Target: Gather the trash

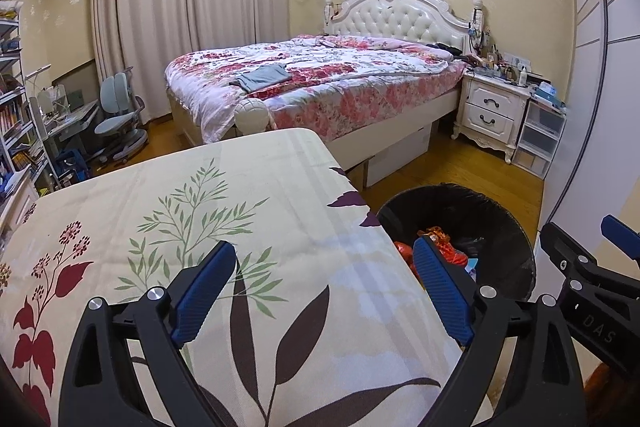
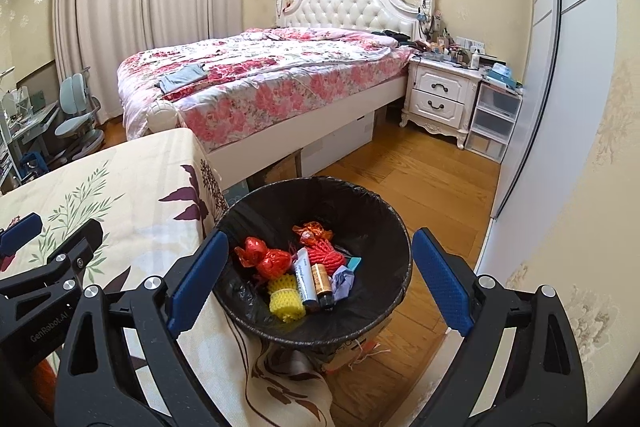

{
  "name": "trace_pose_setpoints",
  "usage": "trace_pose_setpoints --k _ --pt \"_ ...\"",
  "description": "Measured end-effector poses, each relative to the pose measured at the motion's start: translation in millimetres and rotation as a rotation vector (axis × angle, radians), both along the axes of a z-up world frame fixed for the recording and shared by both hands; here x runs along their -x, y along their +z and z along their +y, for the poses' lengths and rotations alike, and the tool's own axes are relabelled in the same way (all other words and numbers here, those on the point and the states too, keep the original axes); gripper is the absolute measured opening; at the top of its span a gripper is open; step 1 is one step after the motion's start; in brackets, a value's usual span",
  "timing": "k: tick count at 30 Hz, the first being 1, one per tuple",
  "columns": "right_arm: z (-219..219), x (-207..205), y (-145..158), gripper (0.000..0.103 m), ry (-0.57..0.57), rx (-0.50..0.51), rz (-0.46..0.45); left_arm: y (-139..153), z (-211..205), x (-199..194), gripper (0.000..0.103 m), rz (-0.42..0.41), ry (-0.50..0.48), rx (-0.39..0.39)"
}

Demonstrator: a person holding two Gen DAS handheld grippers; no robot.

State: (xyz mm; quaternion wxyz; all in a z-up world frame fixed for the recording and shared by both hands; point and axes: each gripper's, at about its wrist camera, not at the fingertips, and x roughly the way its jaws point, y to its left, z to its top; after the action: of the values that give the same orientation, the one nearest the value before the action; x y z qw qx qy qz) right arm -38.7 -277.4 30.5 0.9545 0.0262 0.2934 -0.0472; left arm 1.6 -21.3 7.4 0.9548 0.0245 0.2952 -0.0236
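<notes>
Black-lined bin [image 2: 320, 323] holds red wrappers [image 2: 264, 259], yellow foam net [image 2: 285, 301], tube [image 2: 305, 277]; both grippers spread wide, empty.

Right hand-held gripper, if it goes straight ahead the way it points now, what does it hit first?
Probably the bin: the right hand-held gripper, open and empty, points down into it, so it would likely meet the trash inside, around the battery and tube. Depth is unclear.

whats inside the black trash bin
In the bin: red wrappers, red netting, yellow foam net, a tube, a battery. Anything beneath them is hidden.
</notes>
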Motion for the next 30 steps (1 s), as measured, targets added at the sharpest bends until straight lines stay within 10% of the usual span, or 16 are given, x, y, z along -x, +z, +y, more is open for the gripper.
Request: trace_pose_setpoints --k 30 --pt "9 28 14 0.091 0.020 0.007 -0.039 11 12 27 0.091 -0.034 0.018 0.005"
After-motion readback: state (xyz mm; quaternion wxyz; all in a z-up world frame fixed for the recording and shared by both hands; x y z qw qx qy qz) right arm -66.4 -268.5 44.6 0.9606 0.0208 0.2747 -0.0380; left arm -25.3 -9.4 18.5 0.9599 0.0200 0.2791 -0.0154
